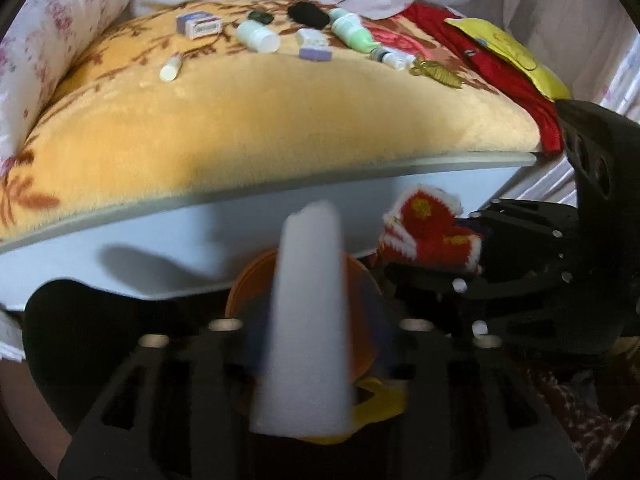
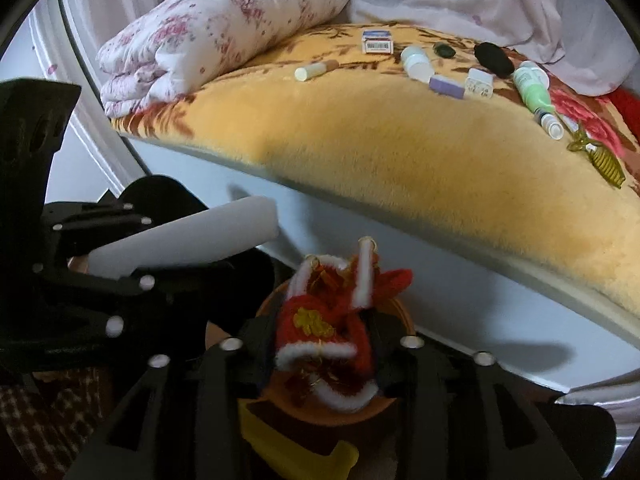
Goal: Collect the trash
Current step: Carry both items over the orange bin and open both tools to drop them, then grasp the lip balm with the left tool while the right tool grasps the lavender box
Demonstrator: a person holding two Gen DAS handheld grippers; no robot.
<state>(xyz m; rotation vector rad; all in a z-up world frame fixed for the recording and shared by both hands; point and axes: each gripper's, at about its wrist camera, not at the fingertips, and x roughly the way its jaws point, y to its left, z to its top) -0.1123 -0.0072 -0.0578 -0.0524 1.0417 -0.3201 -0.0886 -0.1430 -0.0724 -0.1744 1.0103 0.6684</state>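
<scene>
Trash is in both grippers right now: a white tube [image 1: 306,320] sits between the left gripper [image 1: 308,364] fingers and a red knitted ornament [image 2: 326,344] between the right gripper [image 2: 320,360] ones, both over an orange bin [image 2: 400,320] beside the bed. Jaws look partly open; can't tell if they're actually pinching. More bits lie back on the yellow blanket [image 1: 280,120].
</scene>
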